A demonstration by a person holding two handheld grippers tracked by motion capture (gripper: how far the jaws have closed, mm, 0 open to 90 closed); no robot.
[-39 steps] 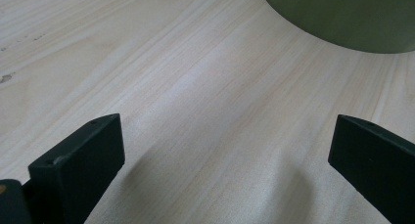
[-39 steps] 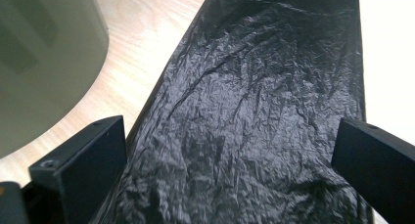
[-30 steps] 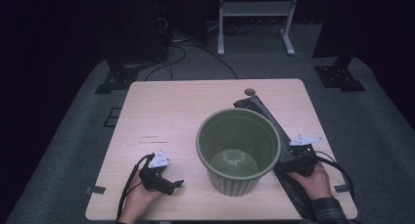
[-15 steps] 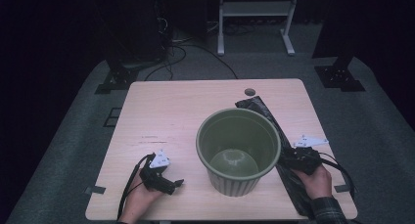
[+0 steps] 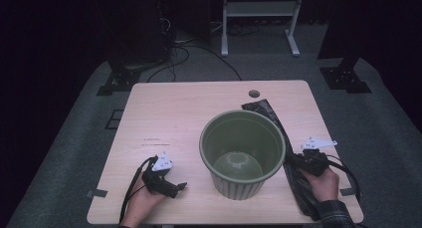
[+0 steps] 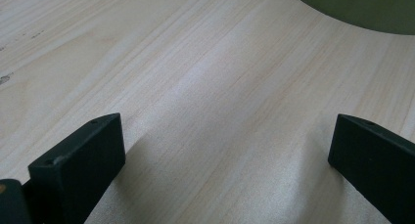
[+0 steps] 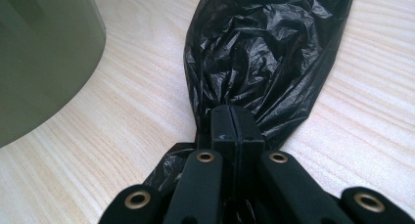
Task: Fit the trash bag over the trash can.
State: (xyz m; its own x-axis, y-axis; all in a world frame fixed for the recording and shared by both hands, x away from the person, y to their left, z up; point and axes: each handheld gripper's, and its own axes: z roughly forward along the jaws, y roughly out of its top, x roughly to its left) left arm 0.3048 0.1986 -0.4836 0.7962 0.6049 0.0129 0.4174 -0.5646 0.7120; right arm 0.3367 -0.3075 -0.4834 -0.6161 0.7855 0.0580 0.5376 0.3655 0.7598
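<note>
Compared with the earlier picture, we see that the left gripper (image 5: 175, 186) has kept its place near the front left corner of the table (image 5: 179, 113), with its two black jaws spread wide above the bare wood and nothing between them. The green bin (image 5: 242, 153) also stands where it stood, upright in the middle of the front half of the table, and it looks empty inside. The change is on the right side: the right gripper (image 5: 294, 161) has come a little nearer to the front edge, and its jaws have just been closing, so that now they are pressed together on a bunched fold of the black plastic bag (image 7: 266, 53). In the right gripper view we see the crumpled plastic gathered into the closed jaws, with the wall of the bin at the left of that view. The bag lies flat on the table just right of the bin, as a long strip that runs from behind the bin's rim toward the front right corner, partly under the person's right hand (image 5: 324, 180). We count one table, one bin, one bag, two grippers and two hands, and one small round hole (image 5: 254, 93) in the tabletop near the far edge.
</note>
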